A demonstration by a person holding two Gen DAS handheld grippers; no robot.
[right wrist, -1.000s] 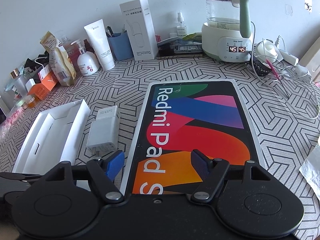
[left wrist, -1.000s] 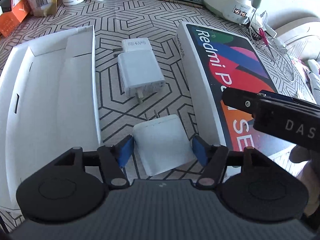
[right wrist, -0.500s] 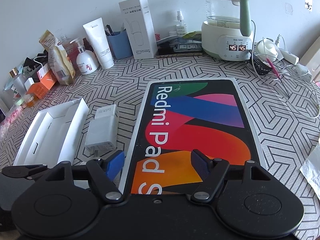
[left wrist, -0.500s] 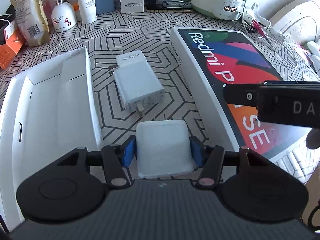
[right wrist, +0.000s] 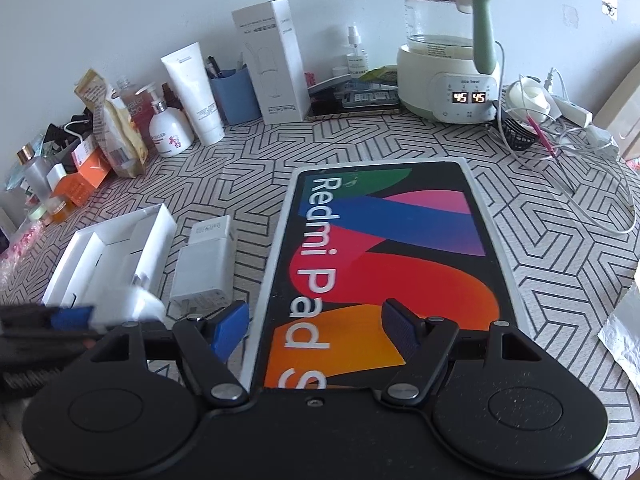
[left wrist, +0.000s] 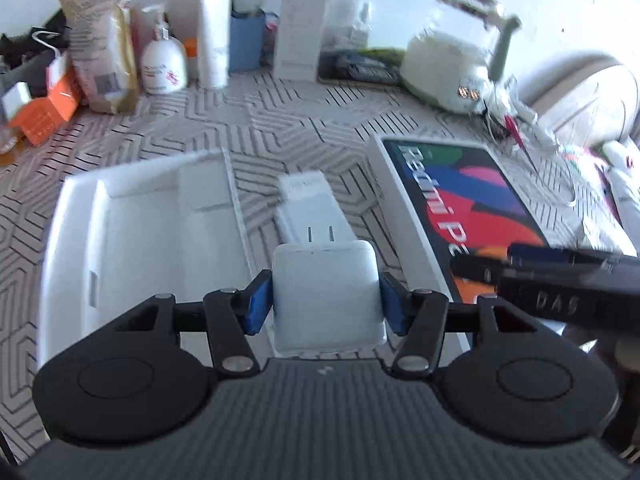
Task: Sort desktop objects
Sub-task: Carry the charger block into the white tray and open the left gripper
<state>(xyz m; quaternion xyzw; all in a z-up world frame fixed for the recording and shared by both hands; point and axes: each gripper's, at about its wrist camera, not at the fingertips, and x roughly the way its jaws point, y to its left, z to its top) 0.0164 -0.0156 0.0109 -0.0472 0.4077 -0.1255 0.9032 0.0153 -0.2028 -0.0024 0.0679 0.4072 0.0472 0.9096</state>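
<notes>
My left gripper (left wrist: pixel 325 300) is shut on a small white square charger (left wrist: pixel 326 292) with two prongs pointing forward, held above the table. It also shows at the left of the right wrist view (right wrist: pixel 132 300). A longer white power adapter (left wrist: pixel 314 208) lies on the patterned cloth, also in the right wrist view (right wrist: pixel 204 266). An open white box tray (left wrist: pixel 148 220) lies to its left. My right gripper (right wrist: pixel 314 332) is open and empty over the near end of the Redmi Pad box (right wrist: pixel 384 256).
The back edge holds a kettle base (right wrist: pixel 452 76), a tall white carton (right wrist: pixel 272 60), a blue cup (right wrist: pixel 234 94), bottles and a tube. Cables (right wrist: pixel 568 160) lie at the right. Orange boxes (right wrist: pixel 80 176) sit far left. A foil packet (right wrist: pixel 624 328) lies at the right edge.
My left gripper closed on the small white charger, lifted it off the cloth and tilted up. The right gripper has stayed over the Redmi Pad box.
</notes>
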